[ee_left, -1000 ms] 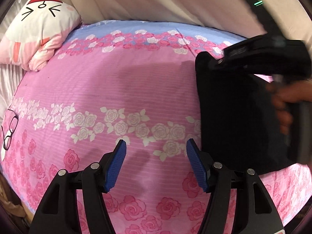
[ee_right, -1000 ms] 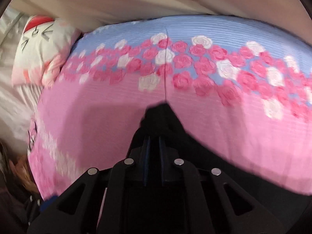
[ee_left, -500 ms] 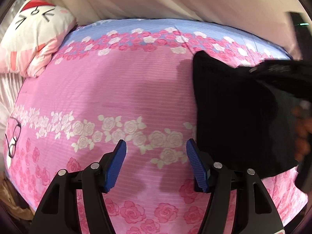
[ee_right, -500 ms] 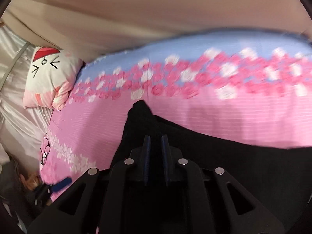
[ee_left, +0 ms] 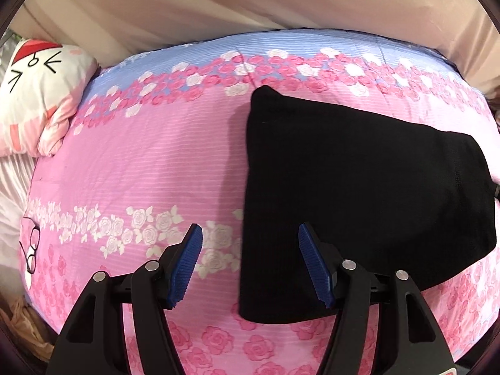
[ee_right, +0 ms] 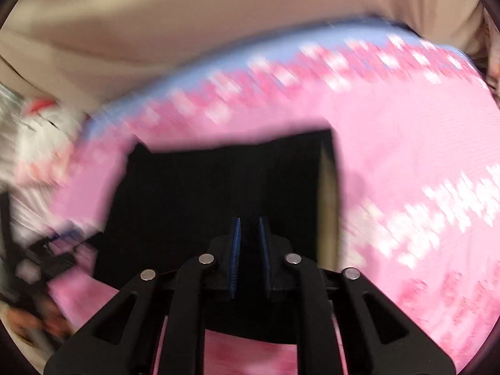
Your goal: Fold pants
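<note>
The black pants [ee_left: 359, 193] lie folded into a flat block on the pink flowery bed cover [ee_left: 140, 162], over on the right side of the bed in your left camera. One far corner of them pokes up a little.

Your left gripper [ee_left: 250, 262] hangs just above the near left edge of the pants. Its two blue pads [ee_left: 187, 265] are wide apart and hold nothing. One pad is over the bed cover and the other is over the black cloth.

Your right gripper [ee_right: 250, 250] sits low over the pants [ee_right: 218, 193] in a very blurry picture. Its blue pads [ee_right: 235, 250] are almost together with only a thin gap. I cannot tell if any cloth is pinched between them.

A white cat-face pillow [ee_left: 34, 93] lies at the far left corner of the bed. A pair of glasses [ee_left: 31, 250] rests near the left edge. A beige curtain [ee_left: 250, 0] hangs behind the bed.
</note>
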{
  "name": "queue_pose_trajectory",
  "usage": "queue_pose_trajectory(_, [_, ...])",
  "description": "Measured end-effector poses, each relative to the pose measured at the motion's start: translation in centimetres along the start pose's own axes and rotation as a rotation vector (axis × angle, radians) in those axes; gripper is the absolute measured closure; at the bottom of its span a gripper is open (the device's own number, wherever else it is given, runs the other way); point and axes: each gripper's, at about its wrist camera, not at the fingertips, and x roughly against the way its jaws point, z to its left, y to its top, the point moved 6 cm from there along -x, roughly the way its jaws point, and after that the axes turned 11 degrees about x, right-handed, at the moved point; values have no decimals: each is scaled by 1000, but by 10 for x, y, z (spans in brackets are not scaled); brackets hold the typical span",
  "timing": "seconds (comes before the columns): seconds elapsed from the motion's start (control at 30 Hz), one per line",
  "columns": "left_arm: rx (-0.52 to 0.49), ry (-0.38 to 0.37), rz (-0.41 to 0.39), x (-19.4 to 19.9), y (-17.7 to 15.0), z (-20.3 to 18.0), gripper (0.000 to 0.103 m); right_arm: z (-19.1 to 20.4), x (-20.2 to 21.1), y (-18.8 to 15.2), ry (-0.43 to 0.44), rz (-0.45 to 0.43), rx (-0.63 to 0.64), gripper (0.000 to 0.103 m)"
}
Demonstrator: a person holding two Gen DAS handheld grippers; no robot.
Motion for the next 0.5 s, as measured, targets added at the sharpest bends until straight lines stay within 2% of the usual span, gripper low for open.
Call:
queue_pose_trajectory(0.1, [-20, 6, -2, 1, 0, -10, 41, -19, 5, -11, 68, -39, -99, 95])
queue_pose_trajectory(0.2, [-31, 17, 1, 1, -1, -13, 37, -32, 26, -17, 20, -66, -131, 92])
queue_pose_trajectory(0.33, [-21, 31, 11, -1, -7, -3, 31, -57, 48, -46, -77, -6, -121, 89])
queue_pose_trajectory(0.43, [-13, 51, 8, 1, -12, 10, 27, -63, 70, -61, -52, -19, -148, 89])
queue_pose_trajectory(0.5, [2, 67, 2, 2, -15, 21, 25, -52, 74, -60, -15, -27, -143, 88])
